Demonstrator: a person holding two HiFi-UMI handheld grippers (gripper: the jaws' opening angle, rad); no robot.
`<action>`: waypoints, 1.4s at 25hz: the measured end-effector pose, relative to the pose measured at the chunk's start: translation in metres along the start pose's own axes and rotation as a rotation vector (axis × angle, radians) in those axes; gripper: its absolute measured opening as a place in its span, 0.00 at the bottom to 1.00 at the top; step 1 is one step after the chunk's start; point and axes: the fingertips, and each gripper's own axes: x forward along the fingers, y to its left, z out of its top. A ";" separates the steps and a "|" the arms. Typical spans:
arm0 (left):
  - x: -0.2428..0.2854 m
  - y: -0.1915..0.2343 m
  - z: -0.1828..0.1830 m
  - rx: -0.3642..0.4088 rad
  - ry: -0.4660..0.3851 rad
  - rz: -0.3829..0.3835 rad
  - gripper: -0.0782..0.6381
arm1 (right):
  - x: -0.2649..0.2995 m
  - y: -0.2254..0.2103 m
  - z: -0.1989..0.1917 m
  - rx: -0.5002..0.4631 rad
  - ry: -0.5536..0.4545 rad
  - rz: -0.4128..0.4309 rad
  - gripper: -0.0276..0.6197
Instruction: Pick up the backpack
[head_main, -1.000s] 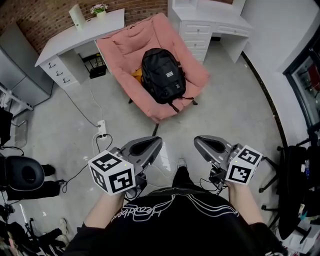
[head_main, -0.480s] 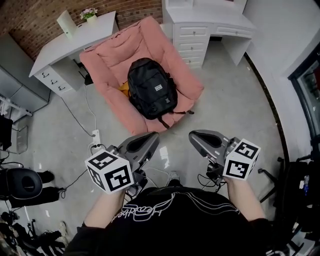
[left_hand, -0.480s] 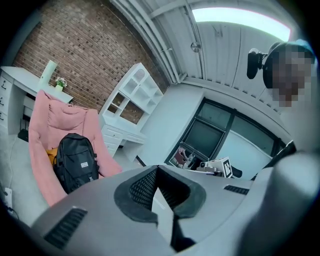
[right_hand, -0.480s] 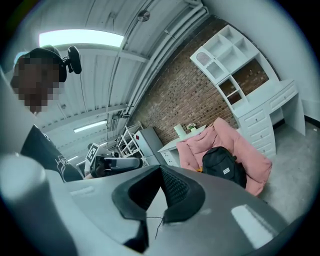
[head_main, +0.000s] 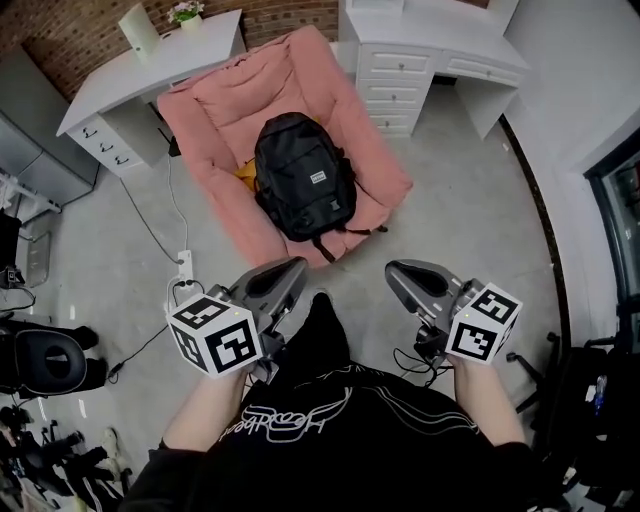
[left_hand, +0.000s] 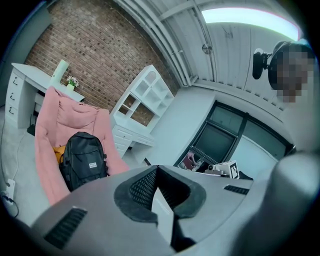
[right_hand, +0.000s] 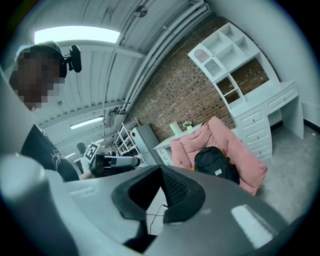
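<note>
A black backpack (head_main: 303, 174) stands upright on a pink cushioned chair (head_main: 228, 100); it also shows in the left gripper view (left_hand: 84, 158) and the right gripper view (right_hand: 215, 164). My left gripper (head_main: 297, 264) is shut and empty, held in front of the chair's near edge. My right gripper (head_main: 392, 270) is shut and empty too, level with the left one and a little to the right of the chair. Both are a short way from the backpack and touch nothing.
A white desk (head_main: 120, 85) with a small plant stands left of the chair, a white drawer unit (head_main: 400, 70) behind it at the right. A power strip and cables (head_main: 182, 272) lie on the grey floor at the left. A black office chair (head_main: 45, 350) is at far left.
Both grippers have come closer to the chair and backpack, which now sit lower and larger in the head view. Their jaws stayed shut.
</note>
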 end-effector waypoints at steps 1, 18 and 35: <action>0.005 0.007 0.001 -0.013 0.000 0.007 0.11 | 0.004 -0.007 0.000 0.005 0.009 -0.004 0.05; 0.113 0.177 0.061 -0.155 0.071 0.070 0.12 | 0.146 -0.161 0.041 0.088 0.154 -0.017 0.05; 0.151 0.353 0.047 -0.304 0.142 0.308 0.40 | 0.288 -0.281 0.030 0.035 0.407 -0.025 0.29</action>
